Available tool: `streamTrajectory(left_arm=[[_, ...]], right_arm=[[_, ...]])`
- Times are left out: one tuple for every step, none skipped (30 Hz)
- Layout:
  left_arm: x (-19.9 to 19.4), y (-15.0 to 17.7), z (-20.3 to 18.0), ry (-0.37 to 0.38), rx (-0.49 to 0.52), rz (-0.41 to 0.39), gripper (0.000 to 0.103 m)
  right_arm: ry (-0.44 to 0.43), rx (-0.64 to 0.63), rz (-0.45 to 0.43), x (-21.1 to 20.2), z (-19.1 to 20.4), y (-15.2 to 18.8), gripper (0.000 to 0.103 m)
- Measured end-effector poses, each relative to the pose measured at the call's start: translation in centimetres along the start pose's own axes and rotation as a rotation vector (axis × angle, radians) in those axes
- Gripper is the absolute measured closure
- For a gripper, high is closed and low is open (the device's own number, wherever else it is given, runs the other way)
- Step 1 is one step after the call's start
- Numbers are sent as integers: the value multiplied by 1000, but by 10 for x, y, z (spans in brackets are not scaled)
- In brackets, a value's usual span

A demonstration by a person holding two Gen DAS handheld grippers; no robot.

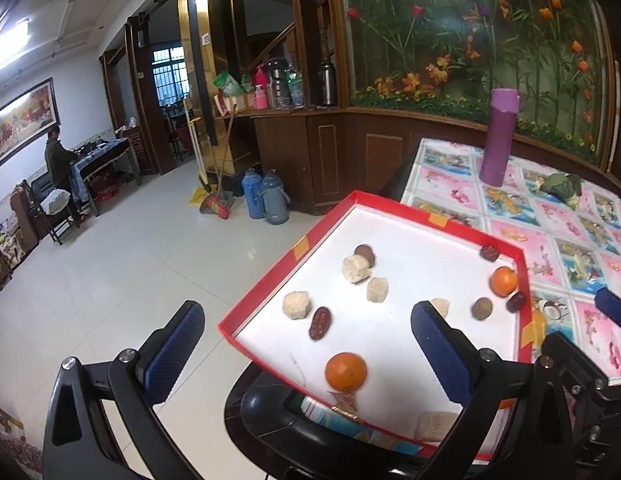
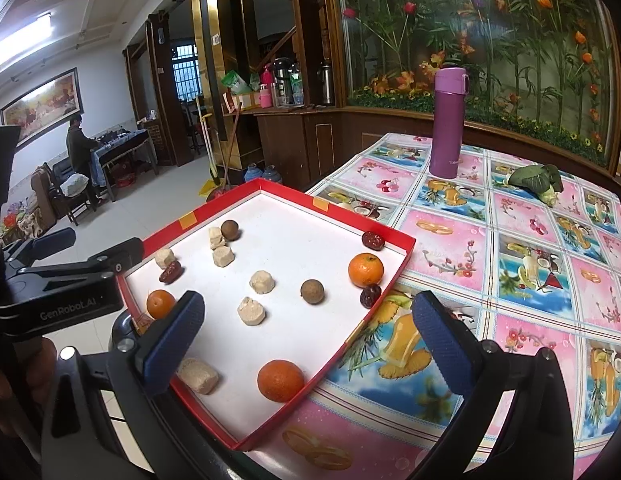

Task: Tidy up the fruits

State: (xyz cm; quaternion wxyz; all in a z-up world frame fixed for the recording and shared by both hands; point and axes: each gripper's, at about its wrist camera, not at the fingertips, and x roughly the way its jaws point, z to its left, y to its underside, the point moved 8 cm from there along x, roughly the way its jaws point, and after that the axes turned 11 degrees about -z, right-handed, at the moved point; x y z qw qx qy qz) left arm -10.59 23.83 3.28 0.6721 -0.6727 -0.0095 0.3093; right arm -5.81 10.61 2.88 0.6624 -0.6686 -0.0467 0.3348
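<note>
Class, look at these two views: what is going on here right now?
A person holds two grippers over a red tray on a table with a fruit-patterned cloth. The left gripper and right gripper are both open and hold nothing. Oranges, red dates, brown round fruits and pale lumps lie scattered, unsorted. A purple flask stands behind.

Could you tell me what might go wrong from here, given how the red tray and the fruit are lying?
The red tray overhangs the table edge, so a push from either open claw, left claw or right claw, might tip it. The round oranges lie loose and could roll when nudged. The upright purple flask could topple if an arm sweeps near.
</note>
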Motion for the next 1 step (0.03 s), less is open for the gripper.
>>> streamTrajectory(left_arm=[[0,-2,-1,1,-3,-5,0]], right_arm=[[3,3,0,0,-1,0,0]])
